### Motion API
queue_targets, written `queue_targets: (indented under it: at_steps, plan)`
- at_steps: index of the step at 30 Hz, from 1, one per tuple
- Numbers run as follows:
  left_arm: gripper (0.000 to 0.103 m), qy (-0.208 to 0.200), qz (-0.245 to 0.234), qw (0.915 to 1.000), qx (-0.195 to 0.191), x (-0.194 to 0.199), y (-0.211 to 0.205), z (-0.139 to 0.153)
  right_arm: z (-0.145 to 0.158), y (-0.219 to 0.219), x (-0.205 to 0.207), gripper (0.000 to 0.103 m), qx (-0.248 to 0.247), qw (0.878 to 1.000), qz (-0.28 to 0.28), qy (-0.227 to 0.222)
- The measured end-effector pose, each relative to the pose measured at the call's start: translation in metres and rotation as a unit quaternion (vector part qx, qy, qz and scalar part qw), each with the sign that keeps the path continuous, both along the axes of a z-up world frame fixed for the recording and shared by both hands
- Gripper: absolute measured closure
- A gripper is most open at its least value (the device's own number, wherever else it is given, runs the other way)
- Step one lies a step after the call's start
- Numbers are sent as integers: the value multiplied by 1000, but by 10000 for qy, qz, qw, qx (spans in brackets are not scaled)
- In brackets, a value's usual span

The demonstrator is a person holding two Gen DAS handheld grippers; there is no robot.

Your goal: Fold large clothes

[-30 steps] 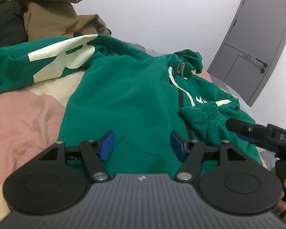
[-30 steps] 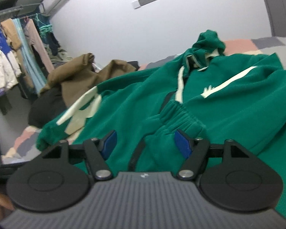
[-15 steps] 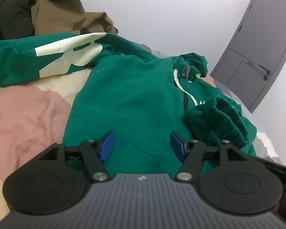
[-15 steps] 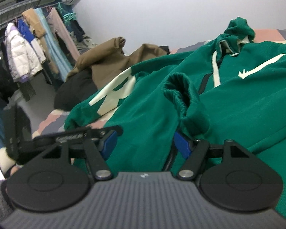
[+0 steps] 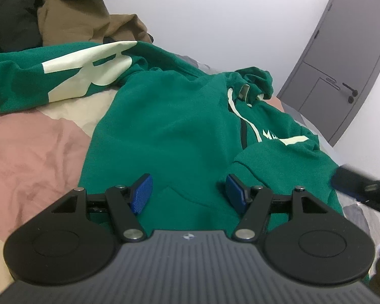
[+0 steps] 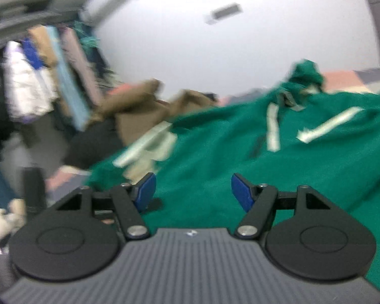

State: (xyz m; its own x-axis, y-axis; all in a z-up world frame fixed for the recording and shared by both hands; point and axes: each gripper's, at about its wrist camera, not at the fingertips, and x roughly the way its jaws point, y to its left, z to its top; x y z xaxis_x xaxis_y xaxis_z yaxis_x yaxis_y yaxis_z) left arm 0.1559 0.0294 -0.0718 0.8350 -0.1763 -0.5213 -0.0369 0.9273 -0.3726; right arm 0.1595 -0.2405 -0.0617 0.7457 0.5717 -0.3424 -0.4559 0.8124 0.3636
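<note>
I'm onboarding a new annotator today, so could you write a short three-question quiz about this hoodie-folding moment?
1. True or false: the left gripper is clamped on the green hoodie.
2. Which sleeve lies folded across the hoodie's front: (a) the one with the large cream print, (b) the other sleeve?
3. Fill in: the pile behind the hoodie is topped by a ____ garment.

Key
1. False; its jaws stand open and hold nothing.
2. b; the printed sleeve lies spread out on the bed.
3. Brown.
</note>
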Motion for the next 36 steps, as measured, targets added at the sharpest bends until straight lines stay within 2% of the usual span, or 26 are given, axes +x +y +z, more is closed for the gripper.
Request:
queue_targets:
  at_steps: [1,4,7,9,16,21,26,30,33,36]
  plan:
    - [34,-6,-2,10000,39,0,-1,0,-7,0,6,48,-126,9998,-116,118]
    - [34,-38,-7,9999,95,-1,-2,-1,-26,5,20,61,-549,9973,-261,422]
    - [34,-54,92,9999,80,-3,2,-1,-47,16,33,63,-981,9918,-239,790]
    - [34,-49,244,9997,-6,-4,9,-1,-55,20,37,63,-1097,9904,-254,800]
    - [34,-110,1105,9933,-323,-9,45,3,-57,19,34,62,-1006,9923,-275,670]
    - [34,-114,1795,9813,-688,-13,80,1,-54,18,29,61,-886,9940,-261,579]
    - [34,-1,2430,9657,-913,-12,114,-7,-53,20,31,61,-1022,9931,-314,480]
    - [34,173,2772,9547,-1072,-8,141,-13,-51,19,30,60,-976,9933,-360,504]
    - [33,205,3064,9428,-1300,-7,165,-18,-50,17,32,58,-906,9936,-387,552]
    - [32,179,3411,9262,-1598,-11,189,-22,-51,16,34,52,-843,9937,-364,643]
